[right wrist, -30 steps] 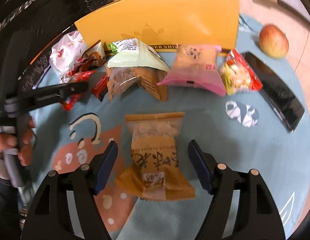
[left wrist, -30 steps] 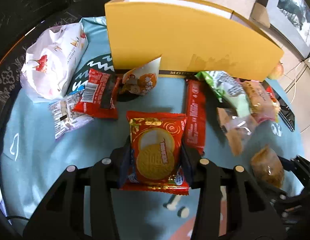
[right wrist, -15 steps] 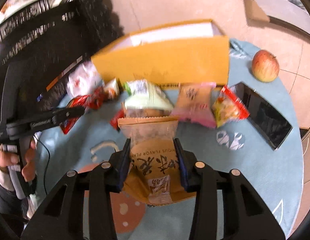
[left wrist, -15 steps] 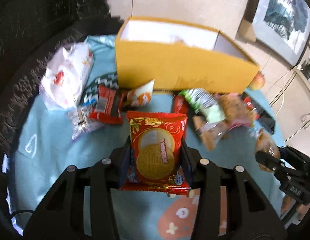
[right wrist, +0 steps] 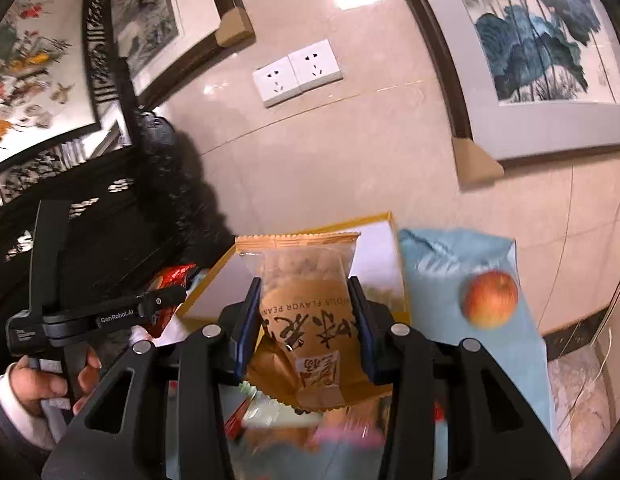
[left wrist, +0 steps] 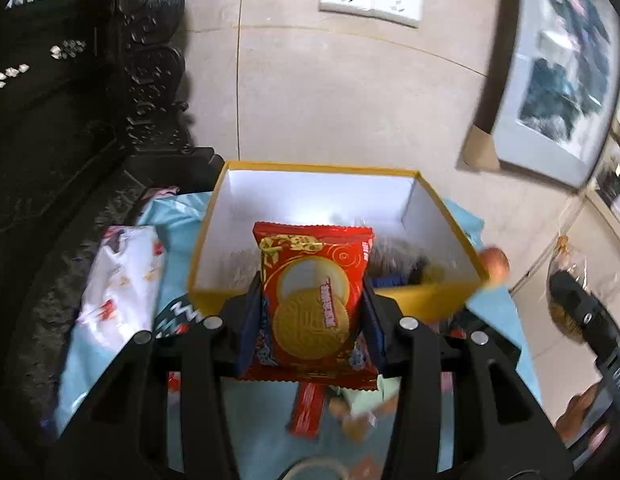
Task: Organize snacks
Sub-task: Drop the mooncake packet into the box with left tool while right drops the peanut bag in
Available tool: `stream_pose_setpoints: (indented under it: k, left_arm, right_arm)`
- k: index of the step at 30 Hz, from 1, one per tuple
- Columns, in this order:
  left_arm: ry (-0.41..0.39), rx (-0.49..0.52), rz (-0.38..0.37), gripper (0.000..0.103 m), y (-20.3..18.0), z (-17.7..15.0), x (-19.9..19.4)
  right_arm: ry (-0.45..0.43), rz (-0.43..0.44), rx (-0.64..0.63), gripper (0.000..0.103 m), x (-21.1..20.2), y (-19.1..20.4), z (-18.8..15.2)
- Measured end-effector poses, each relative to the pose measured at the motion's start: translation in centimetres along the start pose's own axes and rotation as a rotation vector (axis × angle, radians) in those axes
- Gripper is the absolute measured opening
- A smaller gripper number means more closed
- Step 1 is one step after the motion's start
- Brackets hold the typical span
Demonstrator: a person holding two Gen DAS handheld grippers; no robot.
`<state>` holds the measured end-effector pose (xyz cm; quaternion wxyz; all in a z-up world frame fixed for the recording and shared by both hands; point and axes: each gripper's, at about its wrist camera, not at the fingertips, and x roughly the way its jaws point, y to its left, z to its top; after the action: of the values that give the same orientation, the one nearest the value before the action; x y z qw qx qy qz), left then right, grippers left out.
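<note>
My left gripper (left wrist: 311, 292) is shut on a red biscuit packet (left wrist: 313, 276) with a gold round cake printed on it, held up over the near wall of the open yellow box (left wrist: 429, 300). The box is white inside, with some blurred wrapped snacks at its bottom. My right gripper (right wrist: 306, 292) is shut on a brown and clear peanut snack packet (right wrist: 306, 268), raised in front of the same yellow box (right wrist: 206, 284). In the right wrist view a hand (right wrist: 34, 384) grips the handle of the left tool at the left.
A white snack bag (left wrist: 118, 280) lies left of the box on the light blue cloth (left wrist: 178, 216). A red bar (left wrist: 310, 408) and other packets lie below my fingers. An apple (right wrist: 489, 300) sits at the right. Dark carved furniture (left wrist: 70, 140) stands left; a tiled wall behind.
The right jaws closed on the brown packet. Both grippers then rose from the cloth with their packets and now look into and over the yellow box.
</note>
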<state>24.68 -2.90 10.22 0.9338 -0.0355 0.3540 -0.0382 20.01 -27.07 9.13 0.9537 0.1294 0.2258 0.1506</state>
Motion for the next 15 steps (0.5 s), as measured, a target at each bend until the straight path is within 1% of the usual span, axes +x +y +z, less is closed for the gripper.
stream_pose_setpoints:
  k: [3,6,8,9,10,11,12,13,14,15]
  left_arm:
    - [0.021,-0.021,0.009,0.044,0.1,1.5,3.6]
    - [0.052,-0.04,0.009,0.044,0.6,2.2,6.9]
    - [0.071,-0.063,0.009,0.045,1.1,2.3,8.7]
    - [0.076,-0.079,0.014,0.057,1.3,2.3,9.3]
    - [0.084,-0.101,0.026,0.092,1.6,2.3,9.8]
    - [0.094,-0.136,0.063,0.101,2.1,2.1,10.1]
    - [0.089,-0.163,0.083,0.101,2.5,2.0,10.0]
    - [0.088,-0.185,0.078,0.101,2.9,1.8,9.7]
    - [0.097,-0.197,0.053,0.101,3.2,1.6,9.4]
    - [0.106,-0.2,0.039,0.101,3.4,1.4,9.0]
  right_arm:
    - [0.025,-0.033,-0.016,0.042,3.5,0.0,0.4]
    - [0.062,-0.047,-0.026,0.042,6.7,-0.3,0.3]
    - [0.086,-0.058,-0.024,0.045,8.5,-0.5,0.2]
    - [0.112,-0.068,-0.032,0.045,9.7,-0.6,0.1]
    - [0.13,-0.074,-0.039,0.047,10.5,-0.5,-0.1]
    - [0.149,-0.078,-0.043,0.05,11.0,-0.5,-0.3]
    - [0.161,-0.07,-0.043,0.05,11.0,-0.6,-0.6]
    - [0.153,-0.06,-0.032,0.051,10.6,-0.7,-0.7]
    - [0.134,-0.05,-0.008,0.053,9.7,-1.1,-0.9]
    - [0.126,-0.046,0.014,0.059,9.1,-1.2,-0.9]
